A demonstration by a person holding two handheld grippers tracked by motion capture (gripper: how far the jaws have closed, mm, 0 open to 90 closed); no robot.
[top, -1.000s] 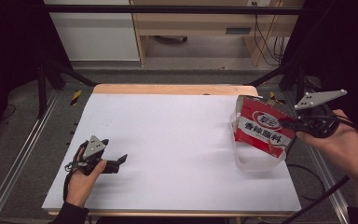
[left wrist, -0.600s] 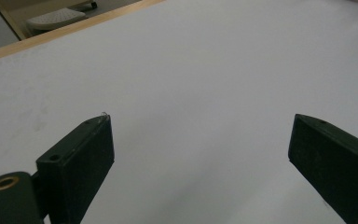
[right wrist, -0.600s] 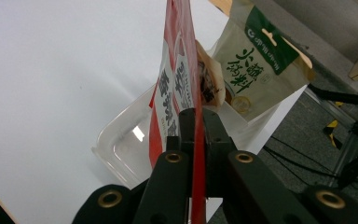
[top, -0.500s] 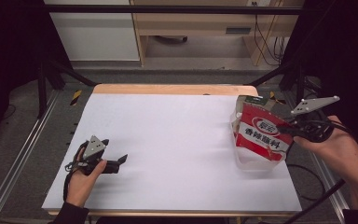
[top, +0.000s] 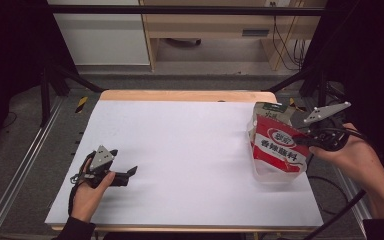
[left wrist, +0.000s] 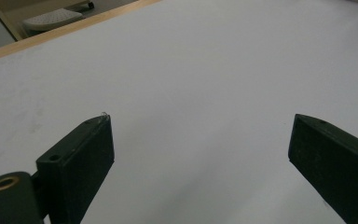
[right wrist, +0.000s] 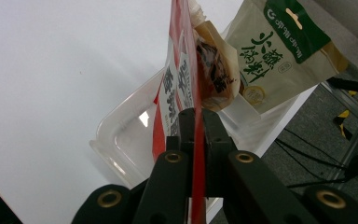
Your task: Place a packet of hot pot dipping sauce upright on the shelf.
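My right gripper (top: 300,141) is shut on the edge of a red snack packet (top: 276,149) with white lettering, held upright over a clear plastic container (top: 275,176) at the table's right edge. In the right gripper view the jaws (right wrist: 195,123) pinch the thin red packet (right wrist: 170,95) just above the clear container (right wrist: 121,140). A beige packet with a green top (right wrist: 279,51) and a brown packet (right wrist: 214,70) stand in it behind. My left gripper (top: 127,175) rests near the front left of the table, open with nothing between its jaws (left wrist: 200,123).
The white table top (top: 180,145) has a wooden far edge (top: 180,95). The beige and green packet (top: 272,112) leans at the container's far side. Metal rails run along both table sides, and cables lie on the floor at the right.
My right gripper has come down and slightly nearer with the red packet, lowering it toward the container. The left hand has not moved.
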